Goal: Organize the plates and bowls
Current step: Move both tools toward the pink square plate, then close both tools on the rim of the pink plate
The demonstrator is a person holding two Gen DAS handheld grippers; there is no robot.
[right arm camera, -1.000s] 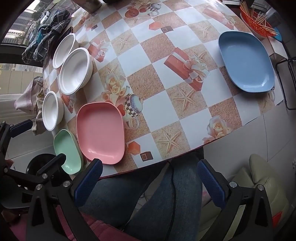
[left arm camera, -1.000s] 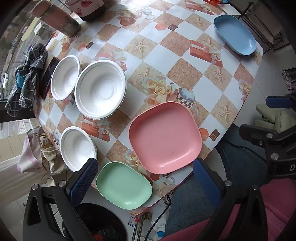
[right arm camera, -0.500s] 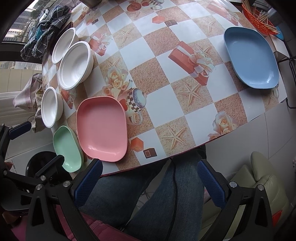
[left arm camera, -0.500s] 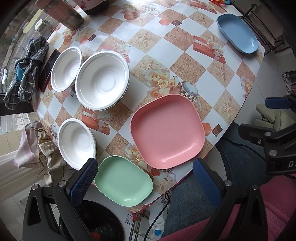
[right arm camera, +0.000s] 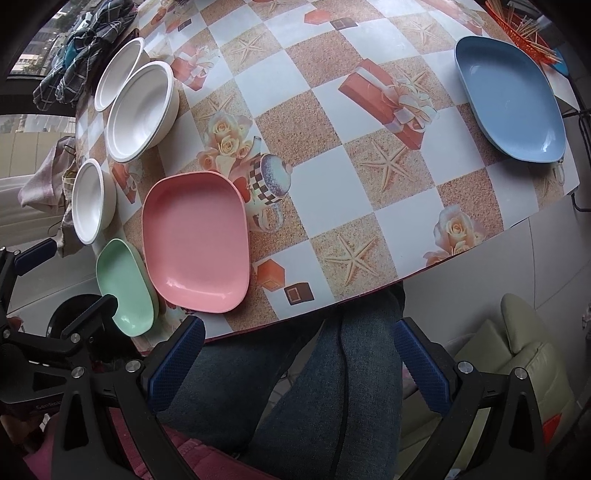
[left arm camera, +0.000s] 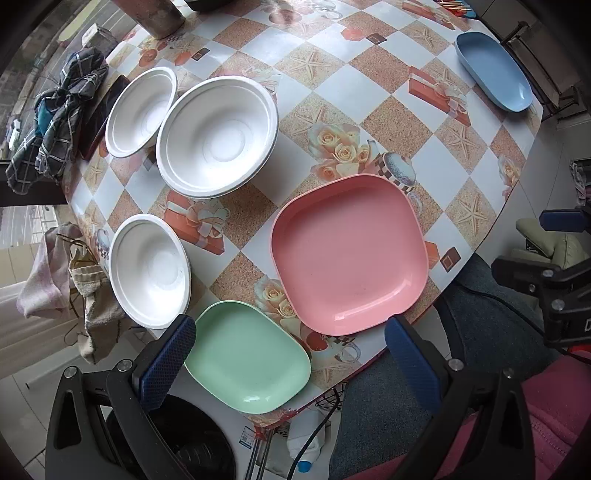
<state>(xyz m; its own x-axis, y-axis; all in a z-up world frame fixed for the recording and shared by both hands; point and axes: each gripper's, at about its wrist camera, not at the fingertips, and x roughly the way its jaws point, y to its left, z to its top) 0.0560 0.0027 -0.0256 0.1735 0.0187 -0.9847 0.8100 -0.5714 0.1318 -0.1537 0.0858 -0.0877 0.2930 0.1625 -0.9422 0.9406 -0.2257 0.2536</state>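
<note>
A pink square plate (left arm camera: 349,254) lies near the table's front edge, with a smaller green plate (left arm camera: 247,356) to its left. Three white bowls stand at the left: a large one (left arm camera: 218,134), a small one behind it (left arm camera: 142,112) and a small one in front (left arm camera: 149,271). A blue plate (left arm camera: 493,70) lies at the far right corner. My left gripper (left arm camera: 291,352) is open and empty, above the green plate's near edge. My right gripper (right arm camera: 301,365) is open and empty, off the table edge above the person's lap. The pink plate (right arm camera: 195,242) and the blue plate (right arm camera: 511,98) also show in the right wrist view.
The table (left arm camera: 391,122) has a checkered patterned cloth. A plaid cloth (left arm camera: 55,122) and a dark phone (left arm camera: 101,114) lie at its left edge. A brown cylinder (left arm camera: 159,16) stands at the back. An orange basket of sticks (right arm camera: 521,22) is behind the blue plate. A black bin (left arm camera: 192,443) stands below the table.
Both grippers have moved forward toward the table, so the plates look closer. Nothing on the table has moved, and both grippers stay open.
</note>
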